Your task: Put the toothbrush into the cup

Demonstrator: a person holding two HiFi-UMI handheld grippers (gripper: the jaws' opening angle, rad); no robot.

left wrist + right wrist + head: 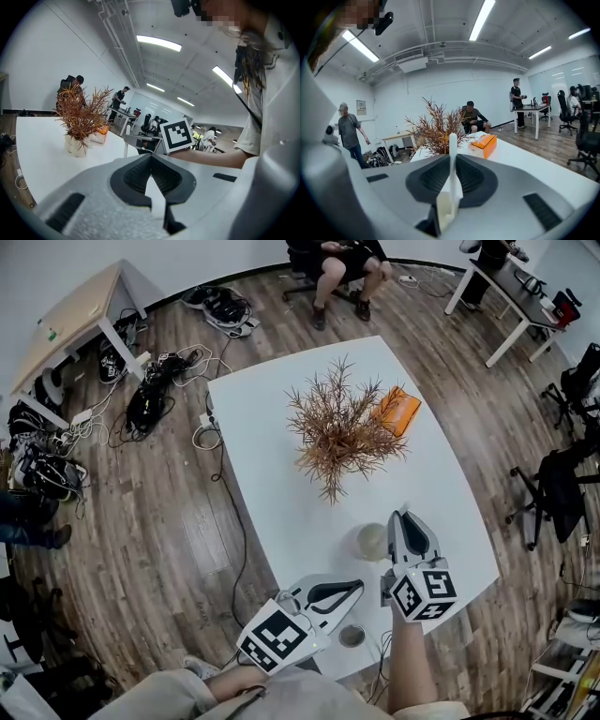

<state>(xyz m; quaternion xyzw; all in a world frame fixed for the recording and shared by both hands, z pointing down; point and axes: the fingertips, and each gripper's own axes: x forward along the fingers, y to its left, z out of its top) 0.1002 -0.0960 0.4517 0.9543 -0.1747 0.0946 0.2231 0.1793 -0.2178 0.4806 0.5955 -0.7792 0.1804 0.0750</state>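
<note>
A pale round cup (371, 542) stands on the white table (281, 437) near its front edge. My right gripper (402, 515) hovers just right of the cup, pointing away from me. In the right gripper view its jaws (453, 163) are shut on a thin white toothbrush (452, 140) that sticks up past the tips. My left gripper (360, 585) hangs lower left of the cup, tips toward it, shut with nothing between the jaws (151, 160). The cup is hidden in both gripper views.
A dried brown plant (339, 432) in a white pot stands mid-table, an orange box (397, 410) behind it. A small round lid-like object (352, 636) lies at the table's front edge. Cables litter the floor to the left; a seated person (342, 263) is beyond the table.
</note>
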